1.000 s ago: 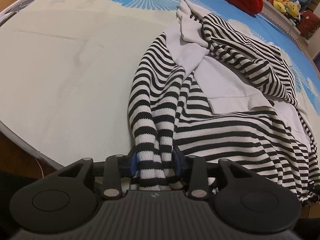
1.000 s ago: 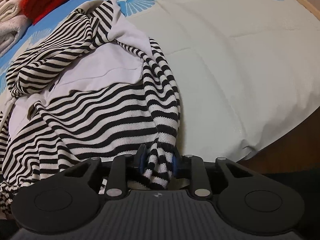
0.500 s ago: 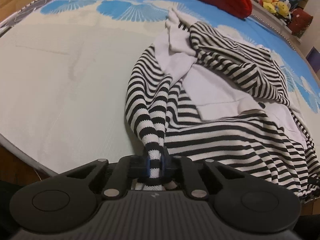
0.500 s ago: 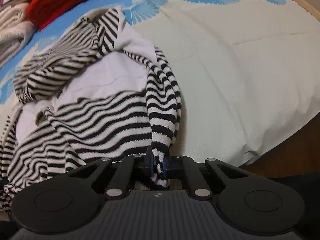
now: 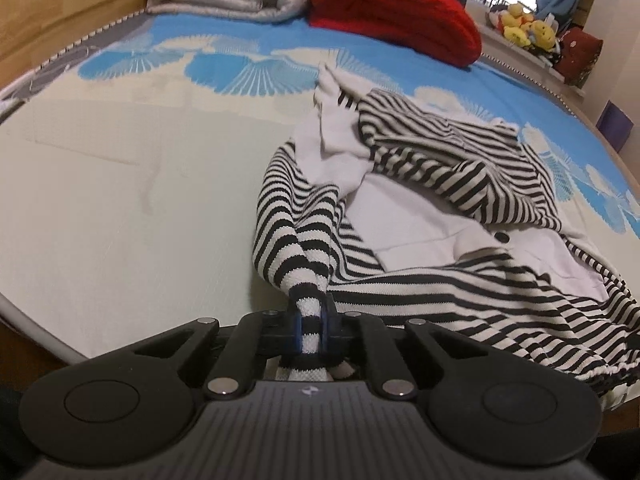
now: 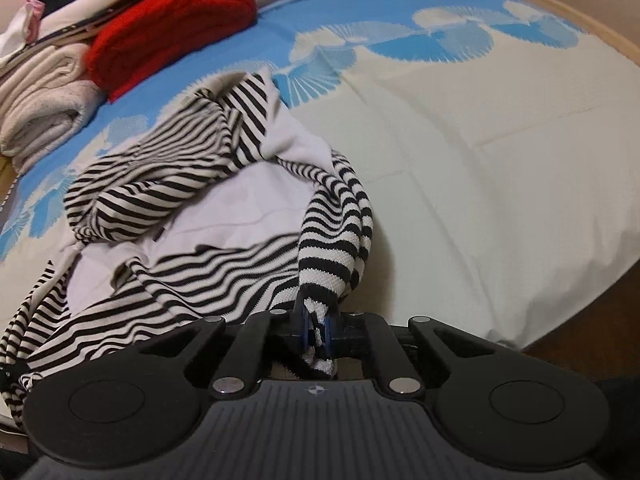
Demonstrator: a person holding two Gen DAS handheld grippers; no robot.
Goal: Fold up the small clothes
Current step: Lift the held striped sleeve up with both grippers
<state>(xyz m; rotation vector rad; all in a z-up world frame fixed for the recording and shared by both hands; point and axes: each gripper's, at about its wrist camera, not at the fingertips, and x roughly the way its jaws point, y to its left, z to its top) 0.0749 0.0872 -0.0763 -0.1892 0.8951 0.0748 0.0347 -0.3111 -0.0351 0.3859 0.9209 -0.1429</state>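
Both the left gripper [image 5: 310, 326] and right gripper [image 6: 316, 330] have just clamped the striped top [image 5: 420, 280], lifting its near edge, ready to fold.

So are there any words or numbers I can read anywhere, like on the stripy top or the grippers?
No words or numbers can be read anywhere.
Left hand-held gripper: only a small pale emblem on its body, not letters.
Right hand-held gripper: only a small round cross-mark on its body, not letters.
Striped top: no tag or print visible.
Bed sheet: only blue fan patterns.
Plush toys: too small and blurred to tell.
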